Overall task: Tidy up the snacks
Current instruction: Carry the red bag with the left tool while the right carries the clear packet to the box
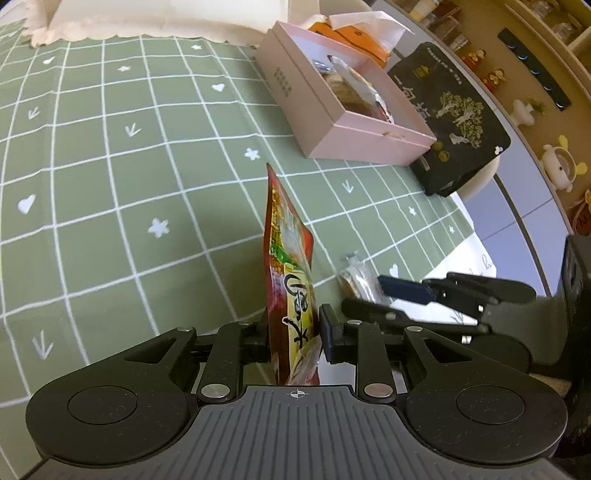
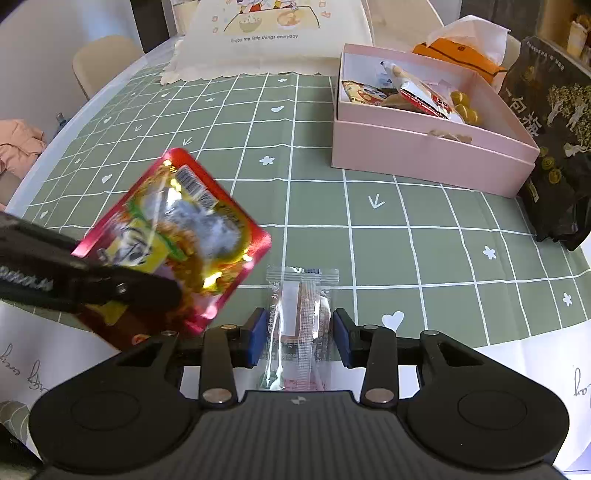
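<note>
Snacks: red packet (image 1: 291,280) pinched edge-on in left gripper (image 1: 293,338); clear sachet (image 2: 300,314) flat on cloth near box (image 2: 424,158), between right gripper's (image 2: 300,338) narrowed pads, contact unclear. Pickup step. Next, likely: carry both into box.

Cream cloth (image 2: 266,33) at far end of the bench: printed line "Enjoy the little things everyday" under a cartoon drawing. Black bag (image 2: 550,122) beside the pink box (image 2: 424,155): large pale Chinese characters, not read with certainty. Red snack packet (image 2: 177,229): barcode and a yellow panel with black brush characters, blurred. Clear-wrapped snack (image 2: 299,317): small print, too fine to read.
</note>
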`<action>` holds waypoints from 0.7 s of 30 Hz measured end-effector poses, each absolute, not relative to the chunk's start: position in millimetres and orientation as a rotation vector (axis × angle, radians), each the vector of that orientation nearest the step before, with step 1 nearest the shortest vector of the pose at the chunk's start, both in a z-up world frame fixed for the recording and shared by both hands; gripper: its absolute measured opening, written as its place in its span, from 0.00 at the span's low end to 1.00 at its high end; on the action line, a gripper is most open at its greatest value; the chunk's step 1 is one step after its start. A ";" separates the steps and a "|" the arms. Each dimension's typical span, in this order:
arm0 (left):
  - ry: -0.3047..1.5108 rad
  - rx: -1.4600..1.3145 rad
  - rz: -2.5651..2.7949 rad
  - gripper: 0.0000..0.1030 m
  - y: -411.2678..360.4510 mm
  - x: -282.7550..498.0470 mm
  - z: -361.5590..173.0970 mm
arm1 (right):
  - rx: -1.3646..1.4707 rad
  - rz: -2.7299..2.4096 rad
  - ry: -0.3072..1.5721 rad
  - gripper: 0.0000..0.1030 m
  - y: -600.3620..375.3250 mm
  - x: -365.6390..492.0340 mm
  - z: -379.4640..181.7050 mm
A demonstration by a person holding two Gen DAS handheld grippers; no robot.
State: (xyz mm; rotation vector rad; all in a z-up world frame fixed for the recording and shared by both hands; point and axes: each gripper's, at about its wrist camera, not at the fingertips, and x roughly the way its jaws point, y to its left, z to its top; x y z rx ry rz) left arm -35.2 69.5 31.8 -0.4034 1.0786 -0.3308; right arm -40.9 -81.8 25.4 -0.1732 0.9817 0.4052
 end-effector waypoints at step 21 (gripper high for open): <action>0.821 -0.452 -0.625 0.24 32.9 28.6 132.0 | -0.113 0.292 0.699 0.36 -179.7 -8.2 171.4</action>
